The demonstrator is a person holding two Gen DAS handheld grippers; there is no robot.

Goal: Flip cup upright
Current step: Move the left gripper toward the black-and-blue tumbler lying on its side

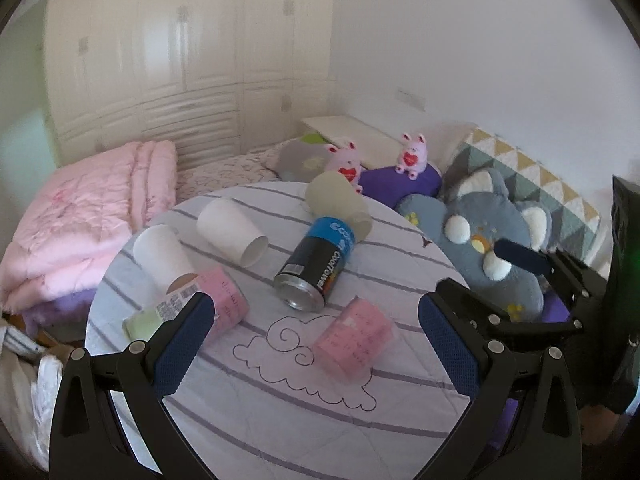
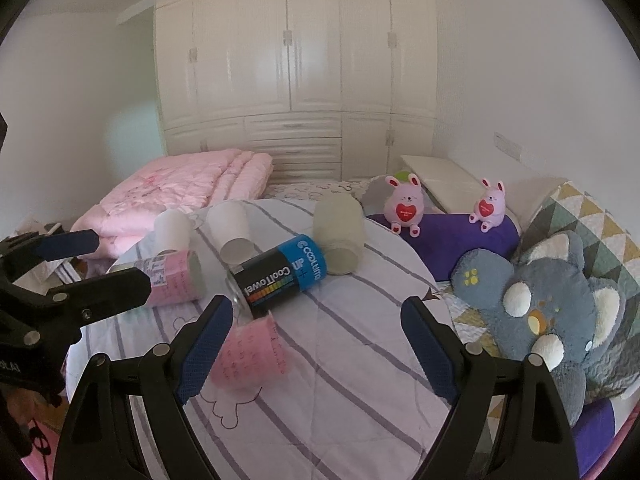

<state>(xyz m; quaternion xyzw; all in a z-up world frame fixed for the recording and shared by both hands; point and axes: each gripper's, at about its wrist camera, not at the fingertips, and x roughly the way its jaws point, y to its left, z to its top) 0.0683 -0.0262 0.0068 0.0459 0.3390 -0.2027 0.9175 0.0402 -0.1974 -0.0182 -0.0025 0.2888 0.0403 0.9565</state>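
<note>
Several cups lie on their sides on a round table with a striped cloth (image 1: 280, 420). Two white paper cups (image 1: 230, 229) (image 1: 160, 254) lie at the back left, also in the right wrist view (image 2: 232, 232) (image 2: 173, 230). A beige cup (image 1: 340, 204) (image 2: 338, 232) lies at the back. A black and blue can (image 1: 318, 264) (image 2: 280, 274) lies in the middle. Two pink cups (image 1: 354, 338) (image 1: 224, 304) lie nearer; the right wrist view shows them too (image 2: 250, 354) (image 2: 176, 280). My left gripper (image 1: 316, 320) is open above the near pink cup. My right gripper (image 2: 318, 320) is open above the table.
A folded pink quilt (image 1: 76, 224) lies on the bed at the left. A grey plush cushion (image 1: 492, 232), a purple pillow (image 1: 400, 184) with two pink bunny toys (image 1: 412, 156) and a patterned pillow (image 1: 528, 184) lie to the right. A white wardrobe (image 2: 292, 60) stands behind.
</note>
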